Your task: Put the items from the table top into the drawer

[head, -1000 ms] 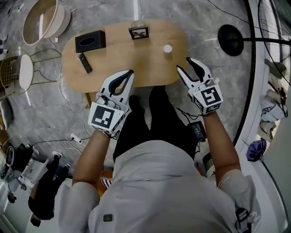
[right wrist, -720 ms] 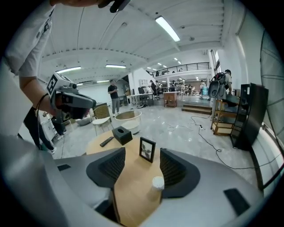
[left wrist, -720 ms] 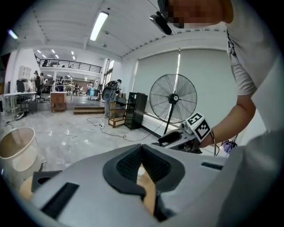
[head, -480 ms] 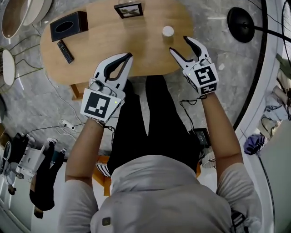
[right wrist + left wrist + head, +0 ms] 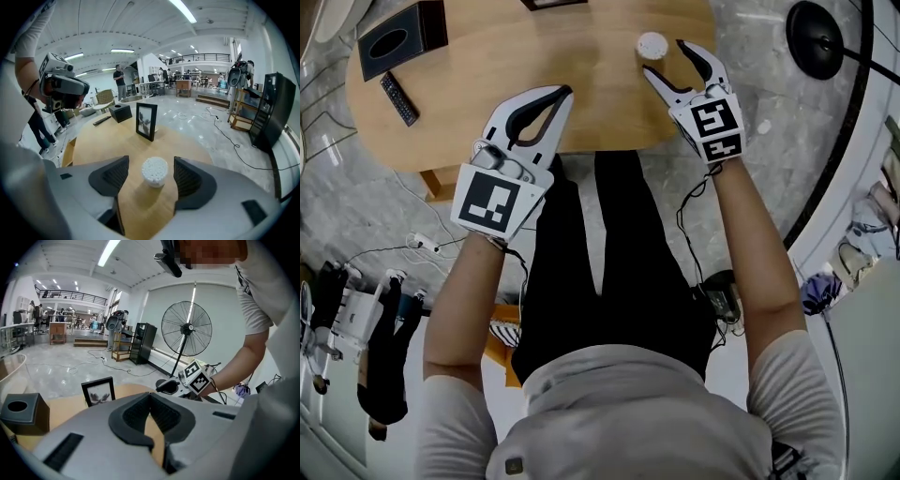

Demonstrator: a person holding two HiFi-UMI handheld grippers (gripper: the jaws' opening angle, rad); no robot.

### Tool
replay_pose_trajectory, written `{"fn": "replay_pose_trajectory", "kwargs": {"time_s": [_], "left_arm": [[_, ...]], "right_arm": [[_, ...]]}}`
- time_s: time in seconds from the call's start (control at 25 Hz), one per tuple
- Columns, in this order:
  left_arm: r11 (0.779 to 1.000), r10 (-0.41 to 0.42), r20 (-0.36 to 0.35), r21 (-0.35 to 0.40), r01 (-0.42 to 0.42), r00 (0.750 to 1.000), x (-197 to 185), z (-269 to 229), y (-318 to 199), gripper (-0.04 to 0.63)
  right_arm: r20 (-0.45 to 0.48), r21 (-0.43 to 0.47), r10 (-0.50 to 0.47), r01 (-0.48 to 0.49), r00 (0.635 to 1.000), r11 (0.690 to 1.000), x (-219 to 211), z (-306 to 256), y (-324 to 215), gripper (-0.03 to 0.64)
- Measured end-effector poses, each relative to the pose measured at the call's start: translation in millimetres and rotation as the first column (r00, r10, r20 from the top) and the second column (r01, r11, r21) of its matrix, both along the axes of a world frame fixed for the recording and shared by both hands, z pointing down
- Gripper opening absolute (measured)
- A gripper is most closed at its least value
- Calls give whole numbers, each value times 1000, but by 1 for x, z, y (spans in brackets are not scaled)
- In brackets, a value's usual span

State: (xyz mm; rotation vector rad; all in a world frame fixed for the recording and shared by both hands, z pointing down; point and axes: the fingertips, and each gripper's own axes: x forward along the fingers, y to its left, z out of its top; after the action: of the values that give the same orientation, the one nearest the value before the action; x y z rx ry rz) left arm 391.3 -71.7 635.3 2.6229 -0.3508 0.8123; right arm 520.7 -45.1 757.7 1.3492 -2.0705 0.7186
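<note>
An oval wooden table (image 5: 516, 66) carries a black tissue box (image 5: 394, 37), a black remote (image 5: 398, 98), a framed picture (image 5: 146, 121) and a small white jar of cotton swabs (image 5: 652, 44). My right gripper (image 5: 666, 60) hovers over the table's right end. Its jaws have just been opening and now stand wide, with the jar (image 5: 154, 171) just ahead of the fingertips, touching neither pad. Over the table's near edge, my left gripper (image 5: 564, 92) is shut with its tips together and nothing in it. The tissue box (image 5: 23, 413) and picture (image 5: 98, 391) lie beyond it.
A wooden part (image 5: 439, 178) sticks out under the table's near left edge; I cannot tell whether it is the drawer. A standing fan's base (image 5: 820, 26) is on the floor at the right. Cables and a power strip (image 5: 422, 244) lie at the left.
Both grippers have dropped toward the table, and the table now looks nearer. The right jaws have spread wider. The left jaws stay shut.
</note>
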Motion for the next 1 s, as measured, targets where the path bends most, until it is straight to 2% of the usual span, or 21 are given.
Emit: {"fn": "replay_pose_trajectory", "kwargs": {"time_s": [0.44,0.64,0.8,1.0], "left_arm": [[999,-19,10,-39,19,1000,6,48,1,9],[998,-44,14,-49,44,999,3,55,1,9],[997,-62,-16,-35,62,998,2,49,-1,9],[993,-114,2,-40,114,994,-14,37,-5,9]], "right_arm": [[-49,-65,-57,54,997,996,-4,66,-14,291],[-73,-68,-80,75,994,995,-3,69,-17,288],[-82,-68,-103,97,991,993,-5,65,-20,287],[-85,-69,-146,140,986,988,-18,53,-22,287]]}}
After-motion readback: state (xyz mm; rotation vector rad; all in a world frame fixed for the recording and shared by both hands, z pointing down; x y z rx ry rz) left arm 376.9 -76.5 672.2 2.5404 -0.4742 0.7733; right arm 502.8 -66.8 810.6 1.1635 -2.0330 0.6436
